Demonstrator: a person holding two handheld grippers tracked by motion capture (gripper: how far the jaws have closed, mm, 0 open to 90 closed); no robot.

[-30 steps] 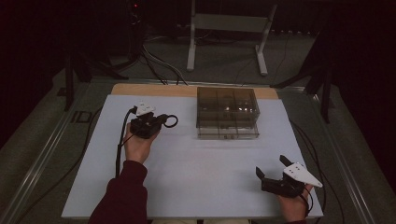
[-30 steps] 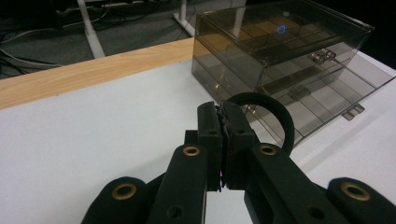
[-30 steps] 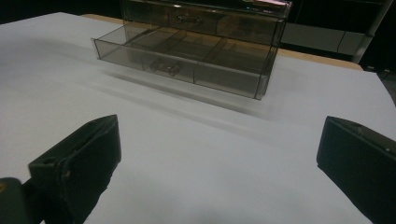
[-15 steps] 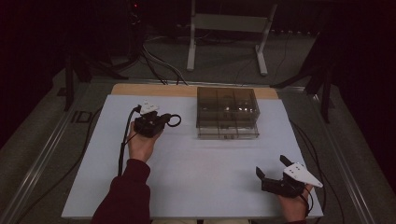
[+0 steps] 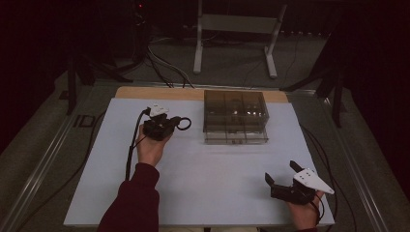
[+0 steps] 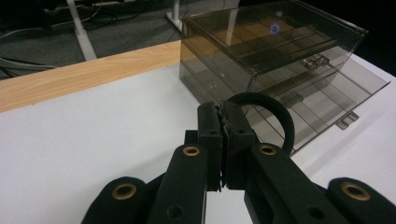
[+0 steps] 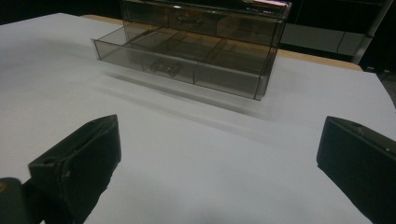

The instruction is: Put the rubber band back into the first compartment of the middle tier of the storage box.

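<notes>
Pinching a black ring [image 6: 273,119] between its closed jaws, the left gripper [image 5: 167,126] holds it above the worktop [image 5: 193,183], just to the left of the smoked drawer box [image 5: 235,116]; the ring juts from the jaw tips toward the box, its open hoop standing roughly on edge in the left gripper view; the lower drawer [image 7: 187,70] is pulled out, and its compartments lie ahead and to the right of the ring, near but not touching; so the coming move looks like a short carry to the right and slightly toward the person, over the drawer's rim; the left gripper is much the nearer; the right gripper [image 5: 283,181] rests with jaws spread wide and nothing in them, well apart from the box, with the drawer front straight ahead of it.
</notes>
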